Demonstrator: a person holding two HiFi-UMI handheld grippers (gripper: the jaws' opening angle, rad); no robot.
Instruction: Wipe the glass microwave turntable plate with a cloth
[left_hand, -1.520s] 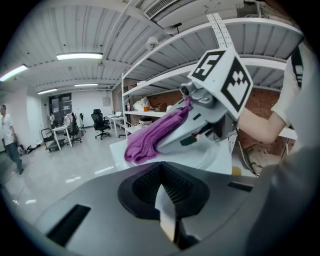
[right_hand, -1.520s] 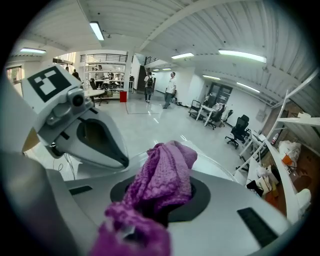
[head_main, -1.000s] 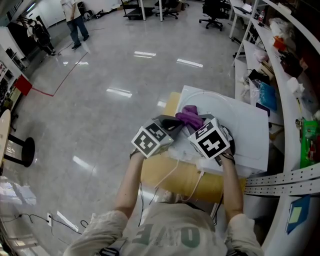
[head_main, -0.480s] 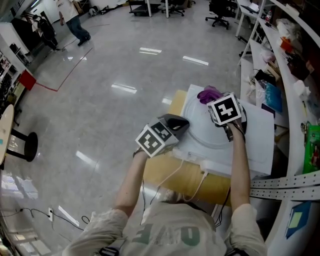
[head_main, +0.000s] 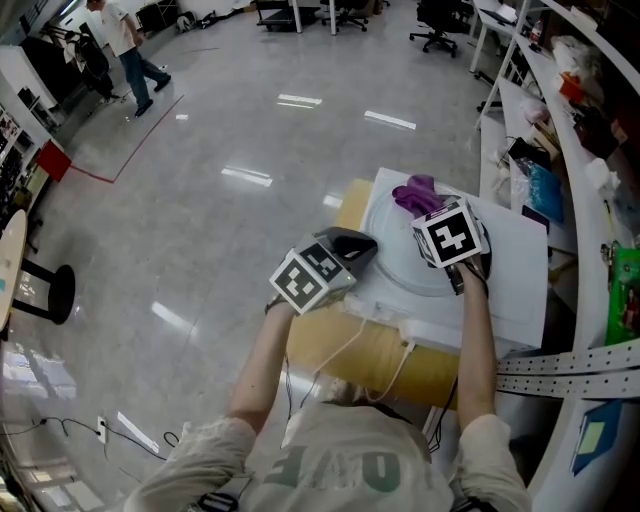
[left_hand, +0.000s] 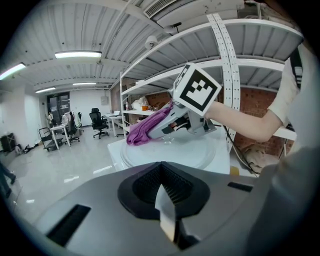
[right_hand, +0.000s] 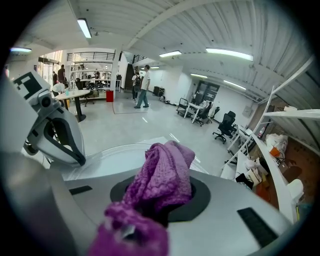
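As I look down past my arms, my left gripper (head_main: 362, 244) comes first, its jaws drawn together at the left rim of the plate (head_main: 400, 262); whether they pinch the glass I cannot tell. The plate lies flat on a white board (head_main: 515, 280), which rests on a tan table (head_main: 320, 350). Nothing lies in the plate but the cloth (head_main: 418, 192), a purple bunch pressed on its far edge. My right gripper (head_main: 432, 212) is clamped on that cloth, the fabric spilling out from between the jaws and over them. Beyond the board, shelves (head_main: 575, 120) on my right hold loose clutter. Farther off lies a shiny grey floor (head_main: 200, 180), with office chairs (head_main: 430, 25) and a person (head_main: 125, 50) at the far end.
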